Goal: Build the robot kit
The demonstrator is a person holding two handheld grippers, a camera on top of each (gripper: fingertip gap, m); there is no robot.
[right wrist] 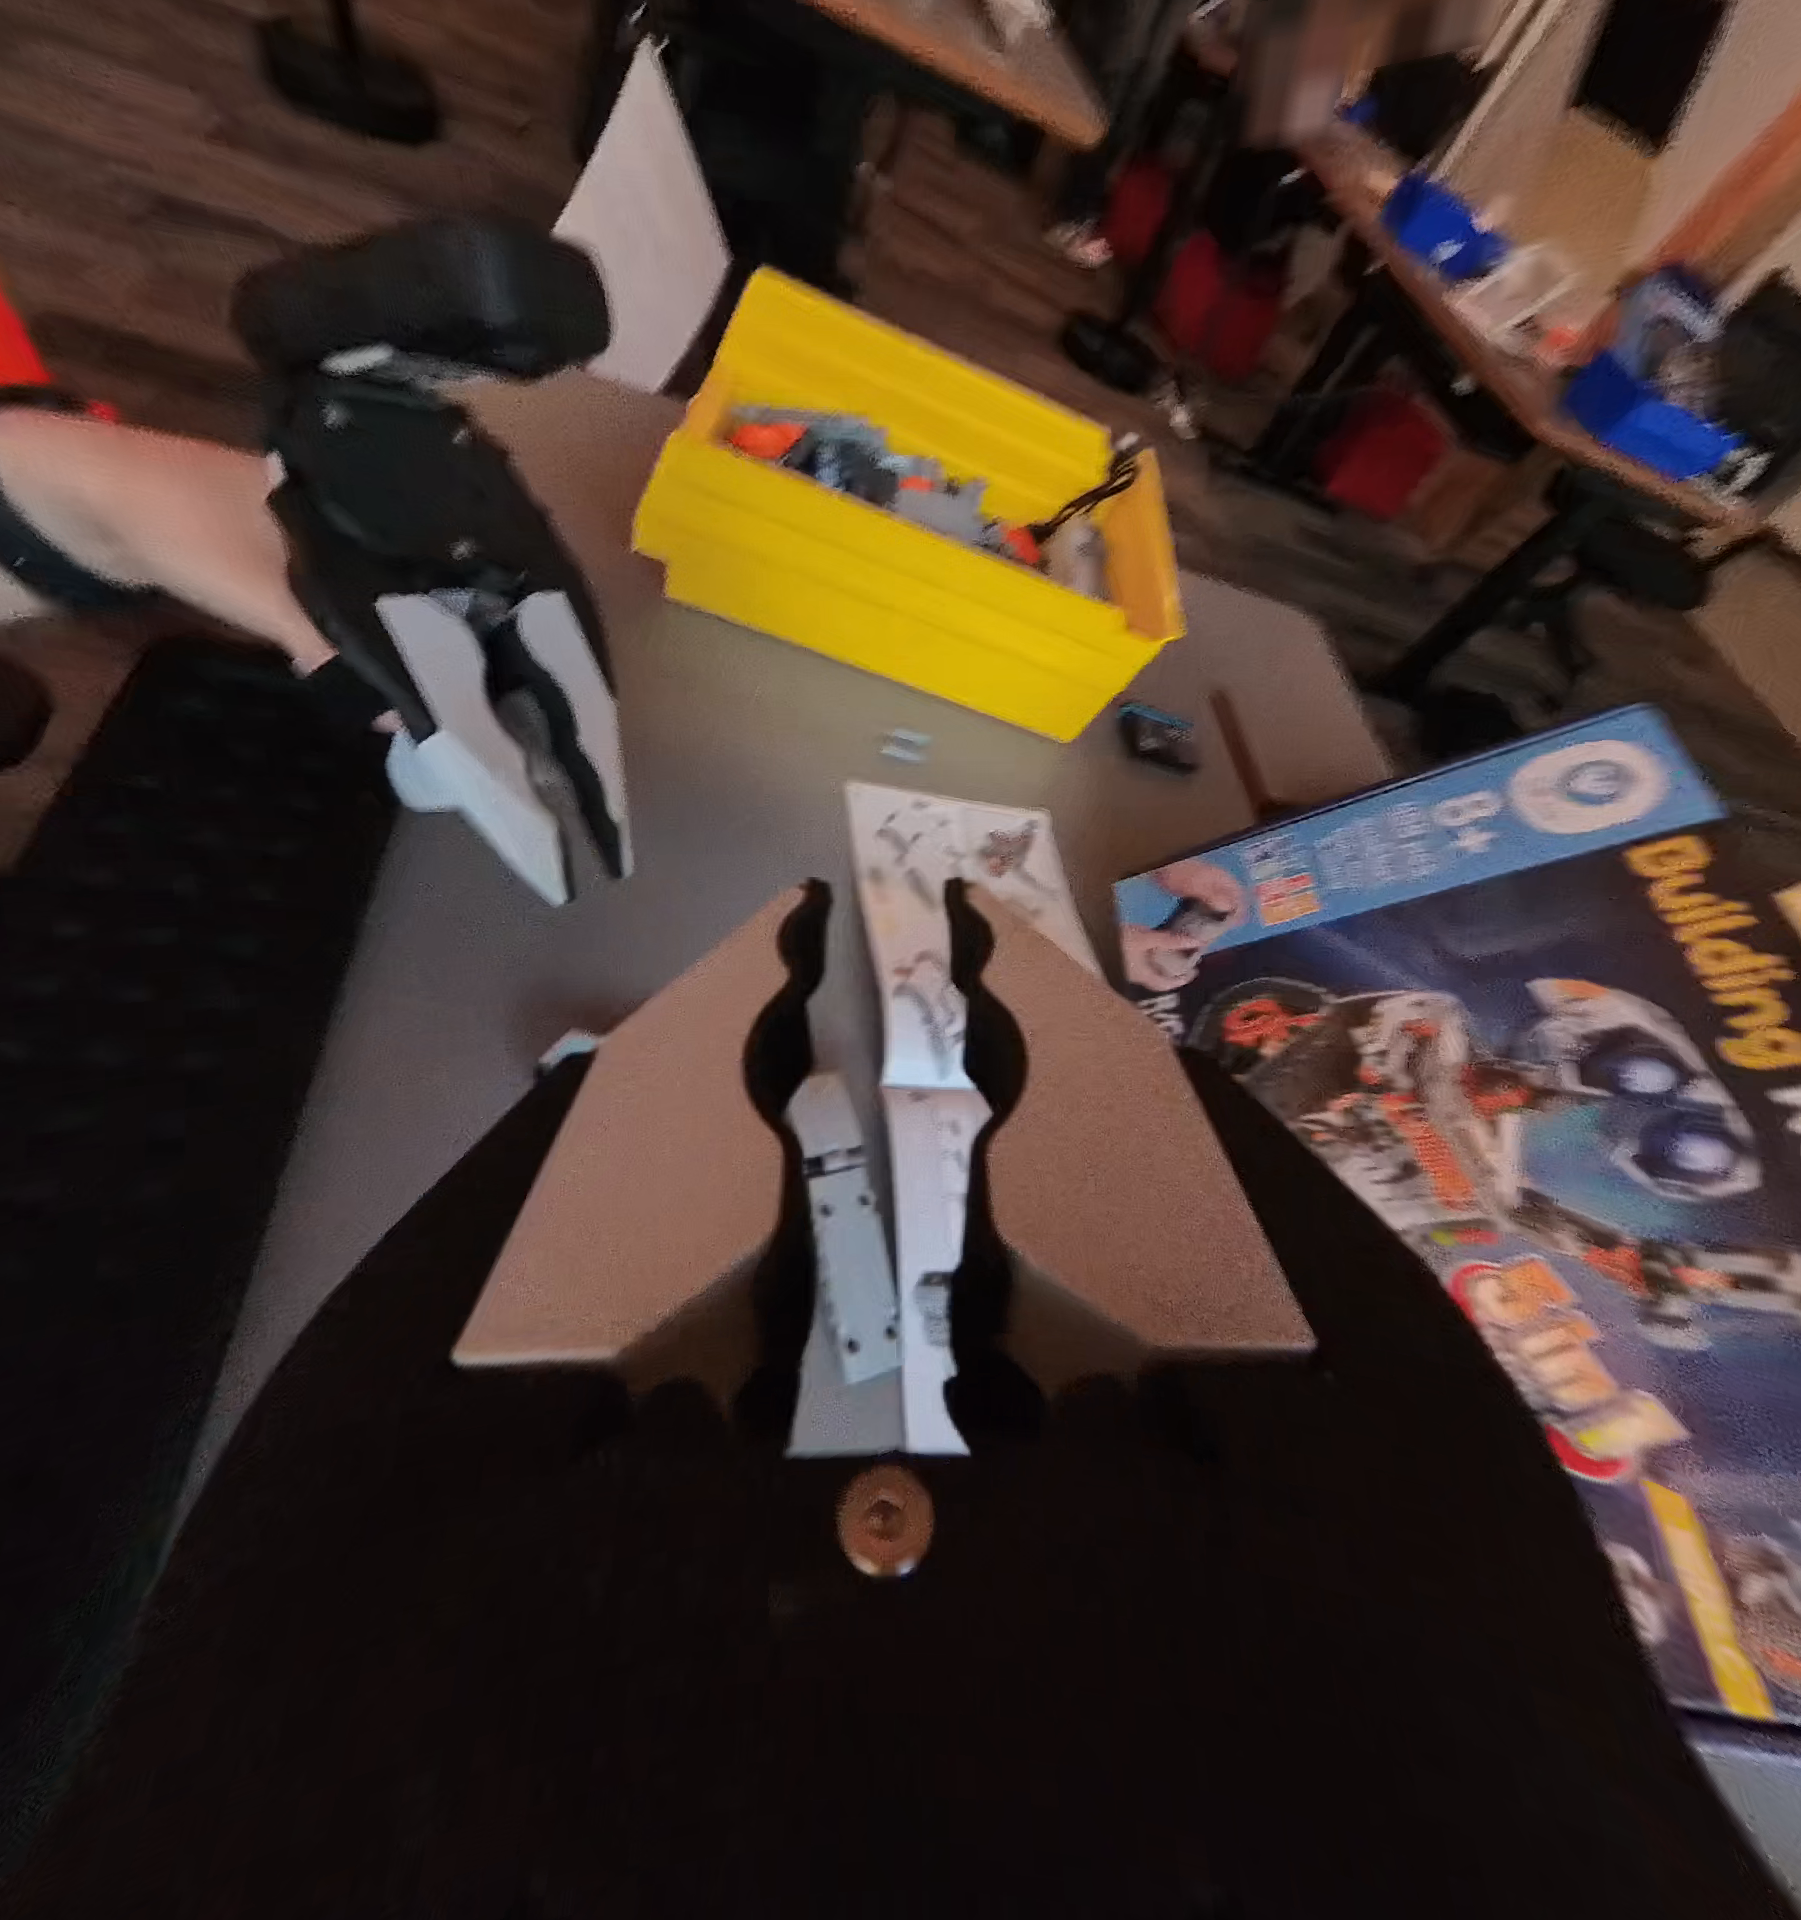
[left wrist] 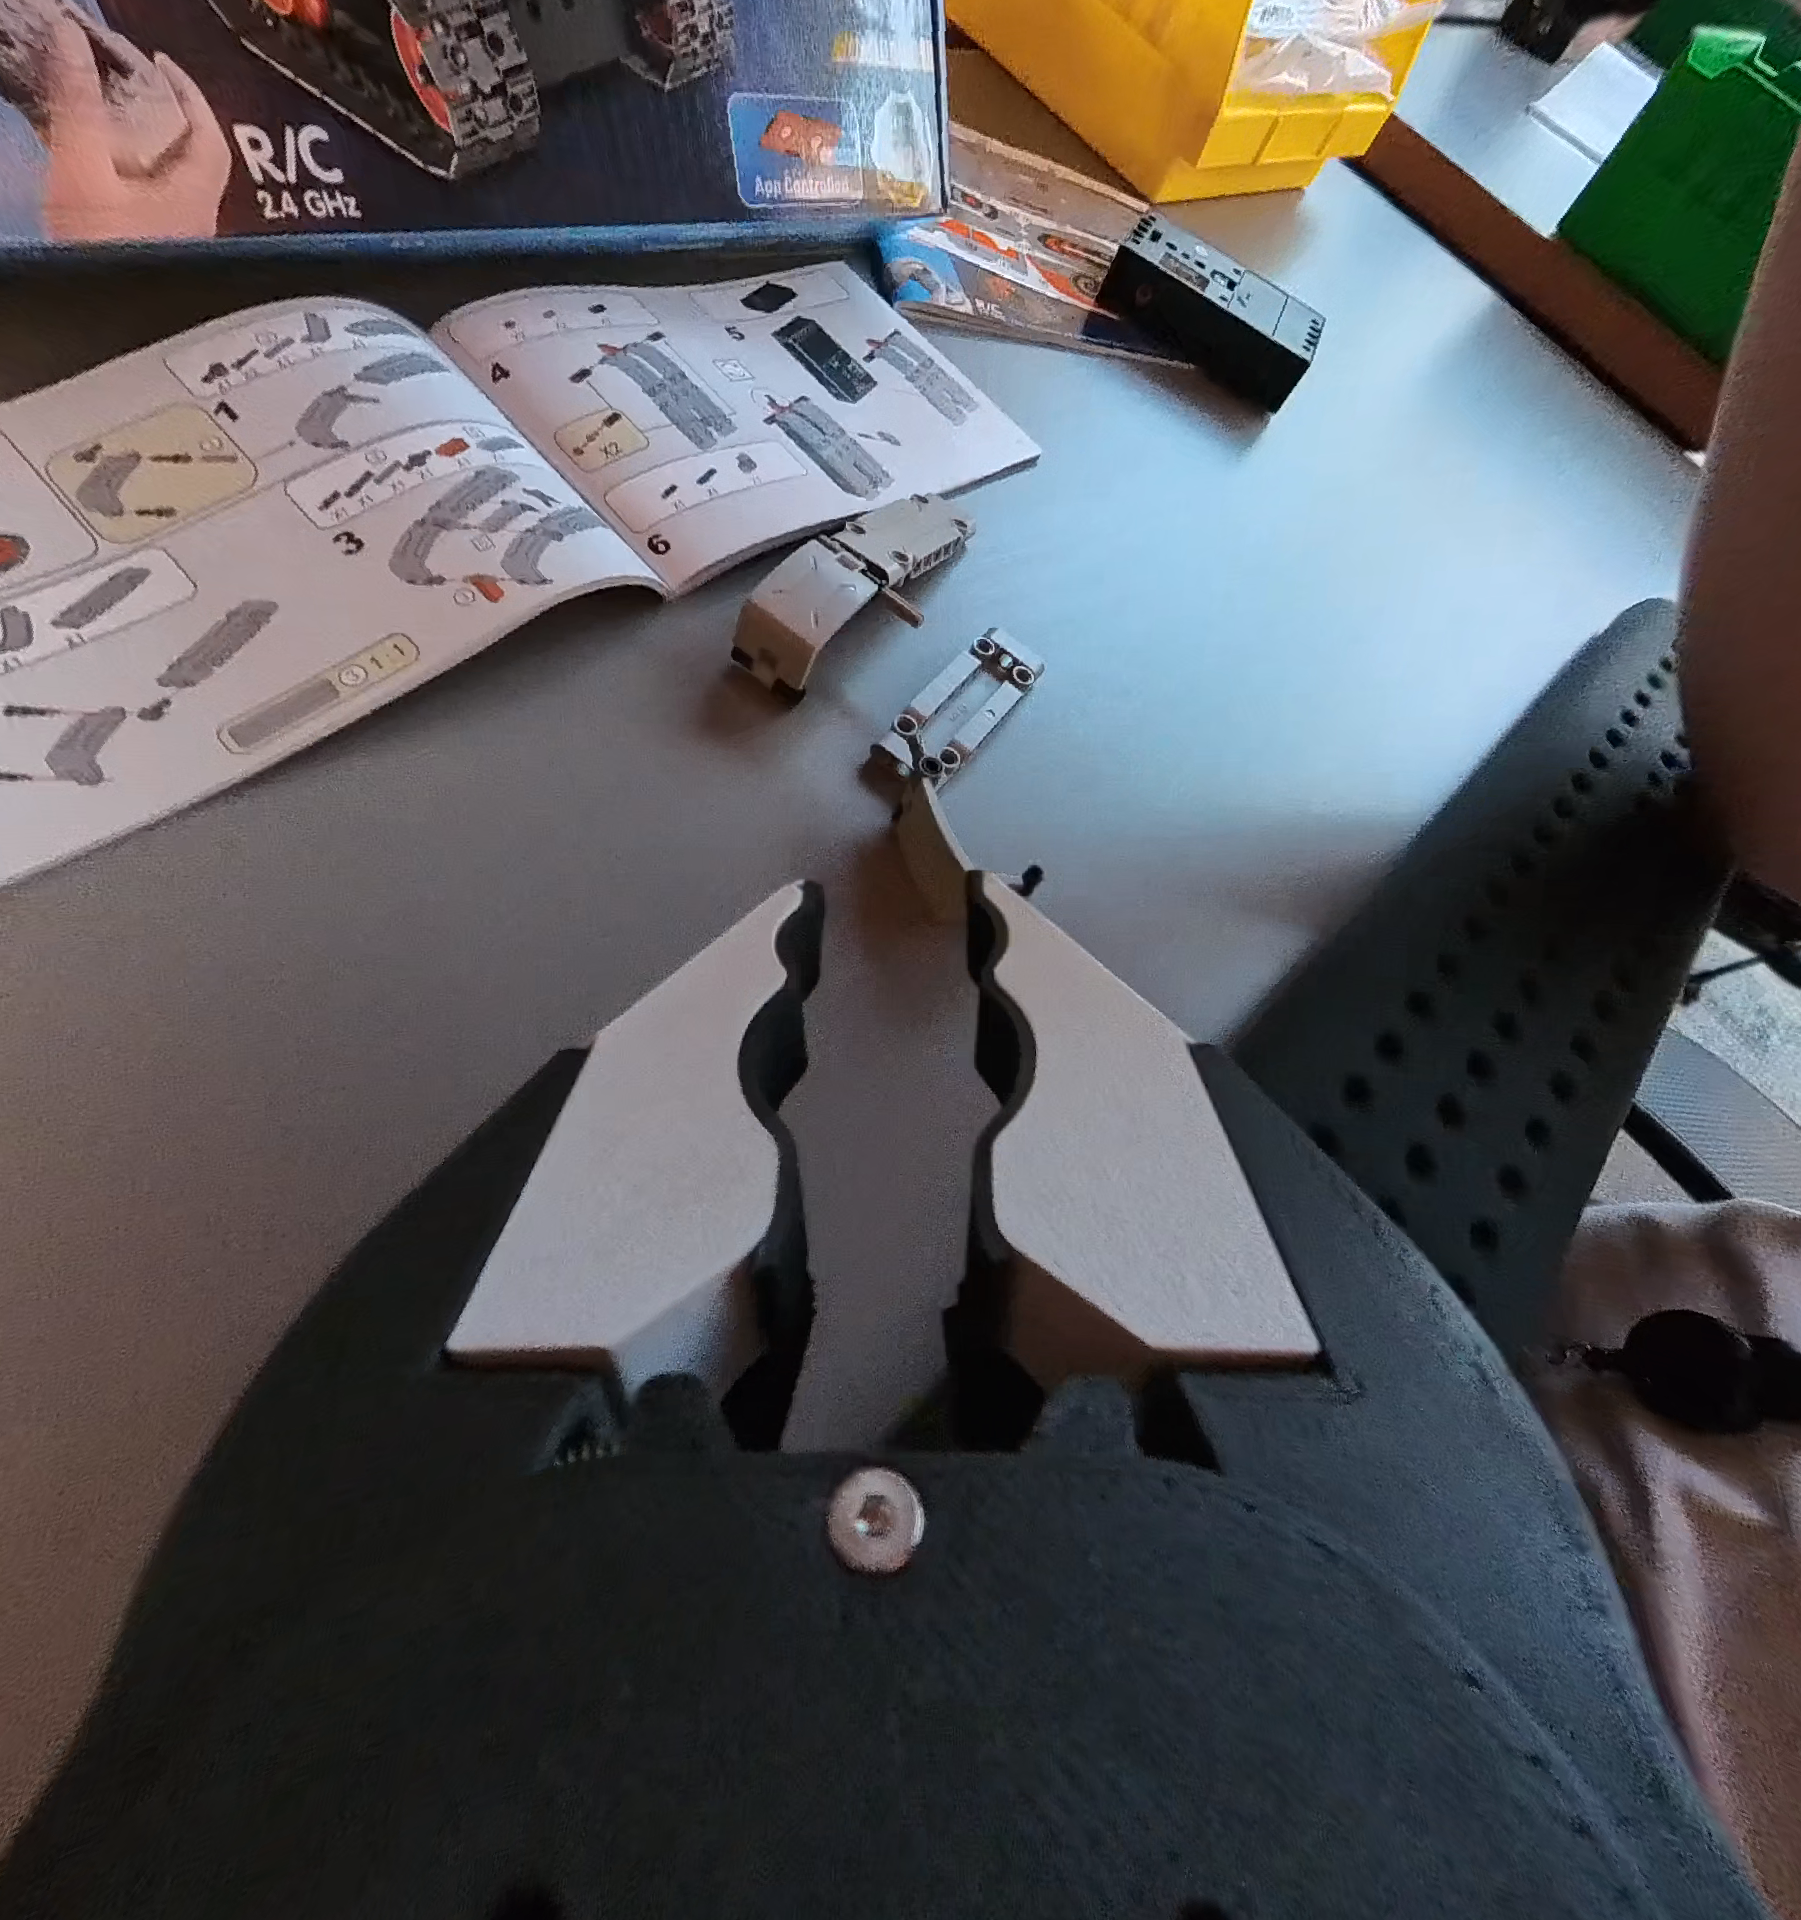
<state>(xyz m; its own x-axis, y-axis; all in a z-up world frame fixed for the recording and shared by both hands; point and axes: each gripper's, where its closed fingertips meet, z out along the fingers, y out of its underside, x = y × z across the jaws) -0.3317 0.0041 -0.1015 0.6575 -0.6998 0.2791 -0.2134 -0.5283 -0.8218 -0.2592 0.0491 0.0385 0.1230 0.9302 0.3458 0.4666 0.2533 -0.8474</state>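
In the left wrist view my left gripper (left wrist: 896, 894) hangs over the grey table (left wrist: 460, 987) with its jaws a little apart and bare table between them. A grey frame piece (left wrist: 953, 707) with a curved grey panel (left wrist: 927, 847) lies just past the right fingertip (left wrist: 989, 914). The left fingertip stands clear of the panel. A second grey assembly (left wrist: 844, 592) lies by the edge of the open instruction booklet (left wrist: 356, 499). My right gripper (right wrist: 885, 894) hovers above that assembly (right wrist: 844, 1247) and the booklet (right wrist: 937, 883) with its jaws narrowly apart and nothing gripped. The left gripper (right wrist: 584, 873) shows at the left of the right wrist view, blurred.
The toy set's box (left wrist: 460, 104) (right wrist: 1498, 1143) stands behind the booklet. A yellow bin (right wrist: 875, 582) holds several parts. A black block (left wrist: 1218, 312) lies on a leaflet (left wrist: 1010, 249). A black perforated chair back (left wrist: 1478, 1018) and a person's arm (left wrist: 1779, 520) are at the right. A green bin (left wrist: 1696, 177) stands far right.
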